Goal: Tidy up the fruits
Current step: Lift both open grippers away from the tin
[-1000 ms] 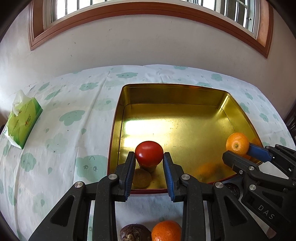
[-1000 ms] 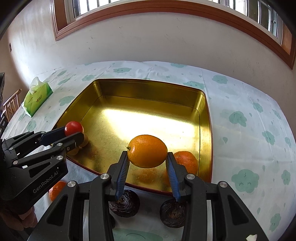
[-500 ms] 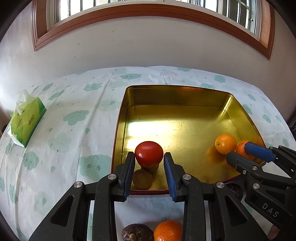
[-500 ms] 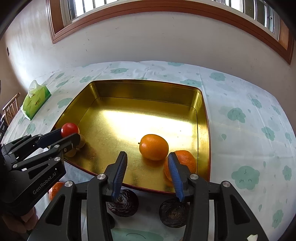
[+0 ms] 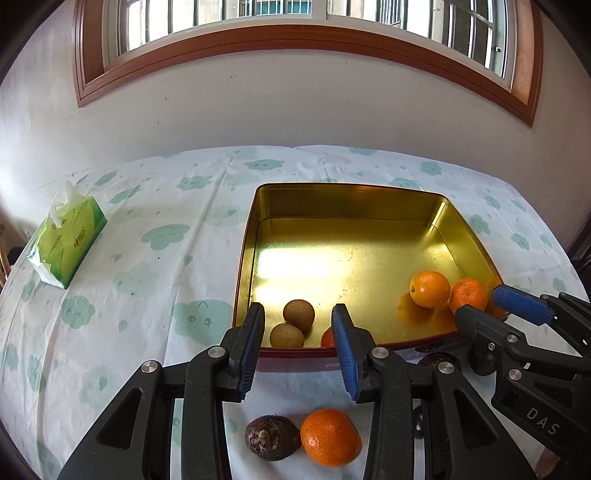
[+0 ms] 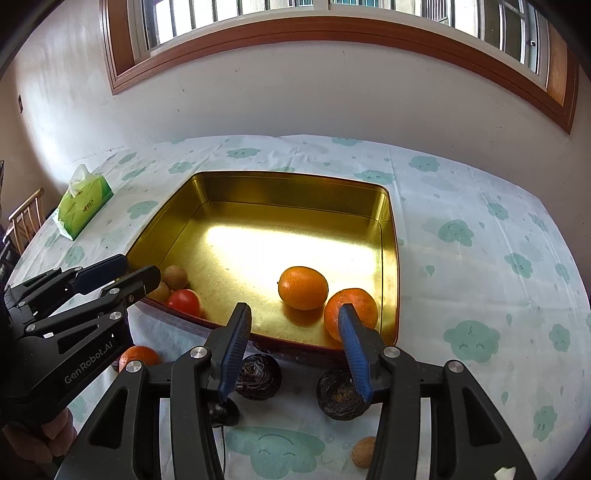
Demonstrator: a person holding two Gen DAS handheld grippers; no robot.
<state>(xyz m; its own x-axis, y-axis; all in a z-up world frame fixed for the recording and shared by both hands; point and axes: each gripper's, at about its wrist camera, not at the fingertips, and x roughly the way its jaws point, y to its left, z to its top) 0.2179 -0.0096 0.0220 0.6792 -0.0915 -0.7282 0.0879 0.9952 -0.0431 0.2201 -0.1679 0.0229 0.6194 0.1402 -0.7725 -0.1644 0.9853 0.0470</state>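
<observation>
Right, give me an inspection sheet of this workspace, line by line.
Surface: table under a cloud-print cloth.
Job's things: gold tin holds two oranges, a tomato and two small brown fruits. Outside it, on the cloth: an orange, three dark fruits and one brown fruit.
Clutter: tissue pack.
Grippers: left gripper and right gripper open, empty, jaws just been opening.
Cables: a dark lead, possibly.
Surroundings: wall, window, chair.

Two oranges (image 6: pixel 303 287) and a tomato (image 6: pixel 183 302) in the gold tin (image 6: pixel 295 192).
</observation>
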